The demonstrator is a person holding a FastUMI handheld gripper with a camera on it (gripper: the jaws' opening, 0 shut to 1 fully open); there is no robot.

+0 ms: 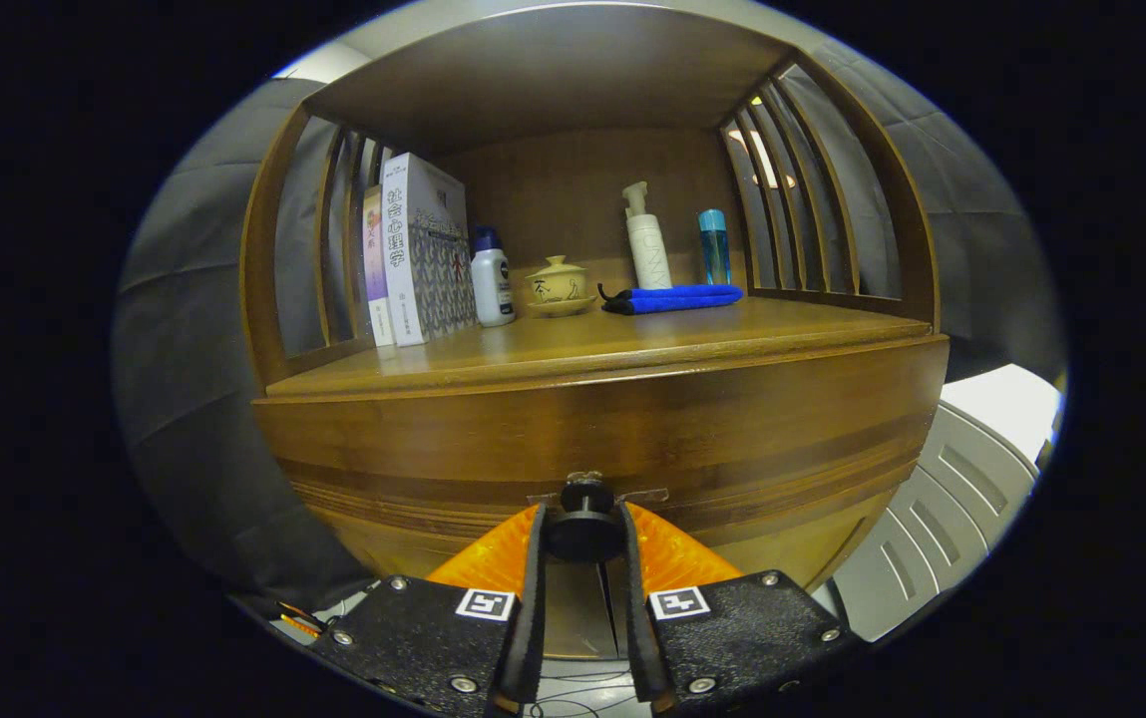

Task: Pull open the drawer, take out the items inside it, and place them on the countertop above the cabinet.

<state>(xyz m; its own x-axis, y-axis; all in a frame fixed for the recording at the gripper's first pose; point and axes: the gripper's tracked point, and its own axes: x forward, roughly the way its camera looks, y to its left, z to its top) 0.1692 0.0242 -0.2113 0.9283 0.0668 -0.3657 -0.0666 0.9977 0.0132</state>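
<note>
A: How is the drawer (pixel 602 439) seen?

B: A wide front of brown wood is seen across the middle of the frame, bowed by the lens, with darker grain bands low on it. A round dark knob (pixel 583 527) is set at the bottom centre of that front. Whether the drawer is pulled out at all cannot be told.

A: And the gripper (pixel 583 538)?

B: Its two fingers are seen at the bottom centre, brought close on either side of the knob. The knob is pinched between them, with both fingers pressed against its sides.

A: What is held above the drawer?

B: The countertop (pixel 632 344) is seen just over the drawer front, inside an open wooden cabinet (pixel 553 80) with slatted sides. At the left of centre, books (pixel 413 254) are stood upright against the slats. Beside them a white bottle with a dark cap (pixel 492 277) is placed, then a small lidded cup on a saucer (pixel 559 285) near the middle.

A: And to the right?

B: A tall white pump bottle (pixel 647 239) is stood toward the back, and a blue bottle (pixel 714 247) further right. A folded blue cloth (pixel 672 298) is laid in front of those two. The inside of the drawer is hidden, so its contents cannot be told.
</note>
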